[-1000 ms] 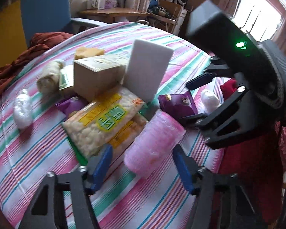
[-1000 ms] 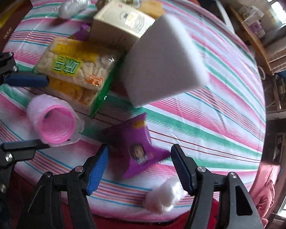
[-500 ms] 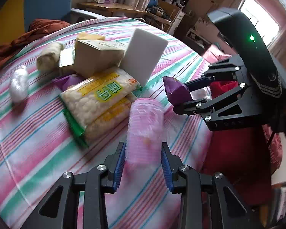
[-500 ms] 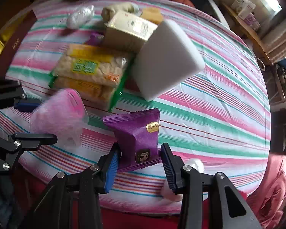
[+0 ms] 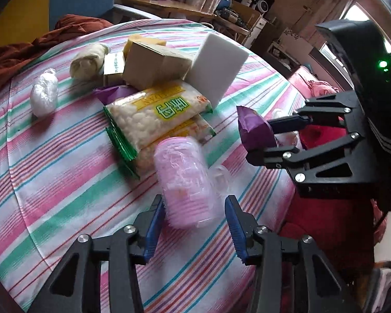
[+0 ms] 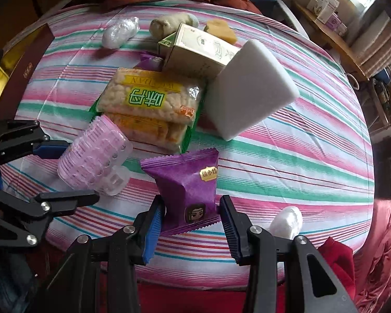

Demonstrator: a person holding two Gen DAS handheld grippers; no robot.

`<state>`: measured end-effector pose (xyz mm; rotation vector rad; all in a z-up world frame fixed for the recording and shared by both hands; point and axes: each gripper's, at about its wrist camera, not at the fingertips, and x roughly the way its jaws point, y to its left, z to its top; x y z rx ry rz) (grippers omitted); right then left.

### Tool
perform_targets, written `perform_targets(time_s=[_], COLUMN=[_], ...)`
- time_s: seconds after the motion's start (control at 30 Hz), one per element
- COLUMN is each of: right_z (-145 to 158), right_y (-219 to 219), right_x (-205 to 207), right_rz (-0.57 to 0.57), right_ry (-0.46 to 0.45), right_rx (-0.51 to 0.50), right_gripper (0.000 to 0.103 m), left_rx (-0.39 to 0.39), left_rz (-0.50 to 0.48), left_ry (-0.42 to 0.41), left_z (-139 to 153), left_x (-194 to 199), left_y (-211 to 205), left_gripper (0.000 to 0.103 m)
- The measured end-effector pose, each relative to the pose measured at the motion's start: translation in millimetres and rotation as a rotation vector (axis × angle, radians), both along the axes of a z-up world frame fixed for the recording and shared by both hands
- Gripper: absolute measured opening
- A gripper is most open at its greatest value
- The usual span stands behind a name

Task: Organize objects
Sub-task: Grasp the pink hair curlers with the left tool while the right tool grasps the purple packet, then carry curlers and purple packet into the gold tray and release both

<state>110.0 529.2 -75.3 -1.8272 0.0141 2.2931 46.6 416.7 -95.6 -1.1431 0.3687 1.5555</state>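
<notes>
Striped cloth (image 5: 52, 156) covers a round table, and the sorting looks barely begun, since most of the goods lie in one jumbled heap at its middle and no bin or tray for them shows. Two items are in hand. The right gripper (image 6: 190, 208) has just been closing and is clamped on a purple packet (image 6: 185, 180), which it holds clear of the cloth near the table's front edge. The left gripper (image 5: 195, 206) has just been opening. A pink cup stack (image 5: 185, 172) sits between its pads, one pad against it and the other showing a gap, so I judge it slackened rather than gripping. Everything else seems untouched. By count there are two purple packets, the second (image 5: 112, 94) tucked under the heap; two snack bags (image 5: 153, 114) stacked together; one foam block (image 5: 216, 67) leaning on one box (image 5: 153, 65); one yellow sponge (image 5: 143, 40); one beige roll (image 5: 88, 57); one cup stack; and two clear wrapped bundles, one (image 5: 44, 91) well apart from the heap and another (image 6: 286, 219) just beside the right gripper.
</notes>
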Motion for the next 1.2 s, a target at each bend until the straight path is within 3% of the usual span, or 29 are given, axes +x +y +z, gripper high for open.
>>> perform_targets(time_s=[0.17, 0.57, 0.73, 0.77, 0.8, 0.9, 1.03, 1.2], right_z=[6, 31, 53, 47, 35, 45, 56, 59], right_y=[-2, -21, -60, -48, -63, -95, -137, -196], right_x=[0, -4, -19, -2, -22, -46, -78, -112], right_rz=[-0.018, -0.048, -0.007, 0.004, 0.017, 0.084, 0.183, 0.284], right_ry=[0.018, 0.114, 0.193, 0.206, 0.219, 0.259, 0.297, 0.316], right_rx=[0.001, -0.029, -0.06, -0.069, -0.079, -0.116, -0.162, -0.211], right_gripper=[0.043, 0.043, 0.043, 0.043, 0.043, 0.043, 0.043, 0.043], left_rx=[0.009, 0.078, 0.122, 0.128, 0.127, 0.135, 0.119, 0.028], left_rz=[0.005, 0.069, 0.168, 0.194, 0.228, 0.32, 0.468, 0.621], left_ry=[-0.014, -0.024, -0.027, -0.017, -0.001, 0.01, 0.039, 0.061], left_z=[0, 22, 40, 44, 49, 59, 67, 59], left_x=[-2, -11, -33, -37, -45, -68, -106, -168], left_y=[-2, -37, -68, -74, -86, -118, -164, -202], left_gripper=[0.038, 0.038, 0.038, 0.038, 0.038, 0.039, 0.039, 0.039])
